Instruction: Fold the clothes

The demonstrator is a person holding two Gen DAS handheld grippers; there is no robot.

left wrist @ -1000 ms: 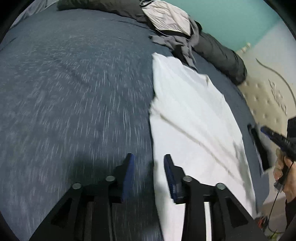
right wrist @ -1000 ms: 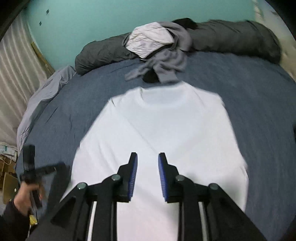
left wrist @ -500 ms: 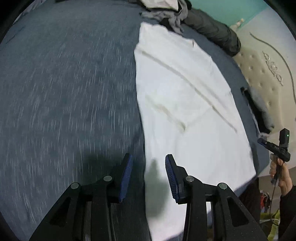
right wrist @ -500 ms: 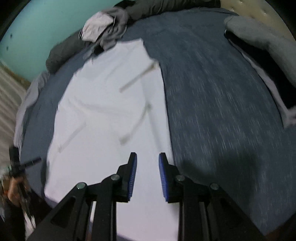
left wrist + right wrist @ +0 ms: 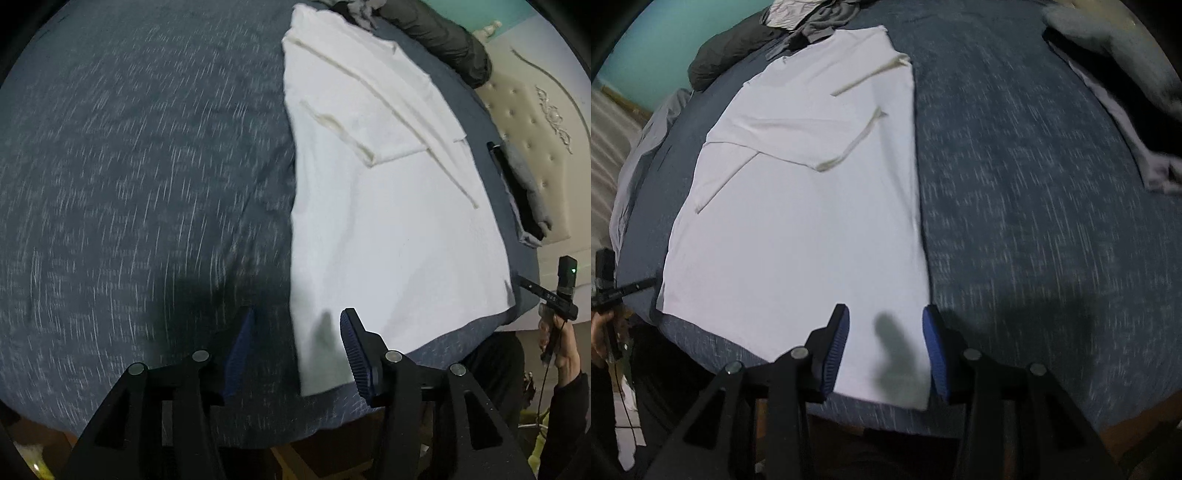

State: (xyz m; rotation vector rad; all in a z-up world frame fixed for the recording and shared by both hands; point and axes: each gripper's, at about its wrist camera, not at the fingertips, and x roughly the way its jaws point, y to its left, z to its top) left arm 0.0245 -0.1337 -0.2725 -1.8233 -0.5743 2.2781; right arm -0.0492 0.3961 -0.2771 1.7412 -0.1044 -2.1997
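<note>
Both tools point steeply down at the near hem of the white shirt [image 5: 388, 229], one over each bottom corner. Left tool [image 5: 295, 347] has its jaws opening, straddling the shirt's left edge with the corner between them, pads not pressing. Right tool [image 5: 884, 347] is opening likewise, the right corner lying between its jaws, ungripped. Outward from both, the shirt runs lengthwise away across the blue bed [image 5: 1034, 184], sleeves folded in, collar at the far end. Each corner sits nearest its own hand; lifting the hem toward the collar looks like the coming fold.
</note>
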